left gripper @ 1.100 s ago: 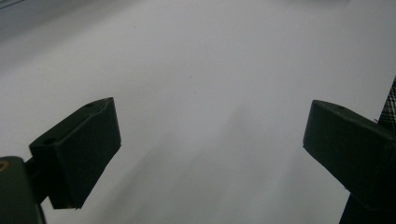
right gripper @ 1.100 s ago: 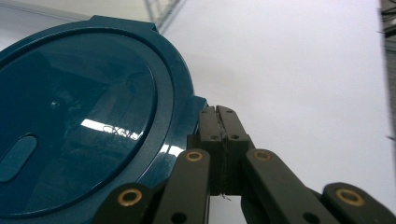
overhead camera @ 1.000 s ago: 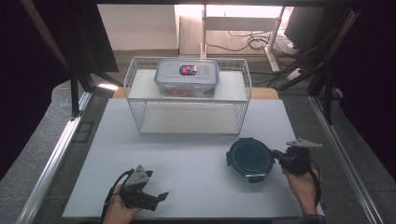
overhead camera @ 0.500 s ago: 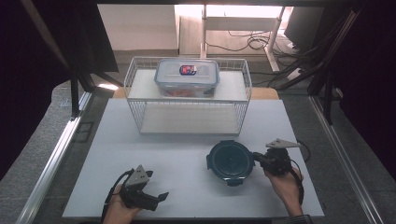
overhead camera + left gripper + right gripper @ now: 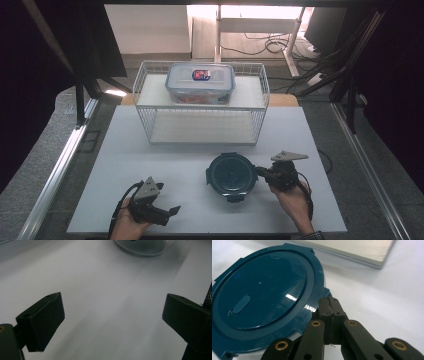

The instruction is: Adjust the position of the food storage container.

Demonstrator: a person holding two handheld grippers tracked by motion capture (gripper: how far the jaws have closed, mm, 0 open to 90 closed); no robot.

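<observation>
A round container with a dark teal lid (image 5: 231, 175) stands on the white table (image 5: 150, 165), right of centre. My right gripper (image 5: 260, 172) is level with it on its right side, shut, with its tips against the lid's rim. In the right gripper view the two jaws meet at a thin seam (image 5: 329, 303) right beside a tab of the lid (image 5: 262, 305), with nothing seen between them. My left gripper (image 5: 172, 211) rests near the front left edge, open and empty. Its jaws (image 5: 112, 305) stand wide apart over bare table, with the container (image 5: 145, 247) farther off.
A white wire rack (image 5: 200, 107) stands at the back of the table. On its top shelf sits a clear rectangular box with a blue-rimmed lid (image 5: 200, 82). The rack's lower shelf edge (image 5: 352, 250) lies just beyond the round container. Metal rails run along both table sides.
My right gripper has moved left across the table, and the round container has slid left with it. The left gripper has stayed where it was.
</observation>
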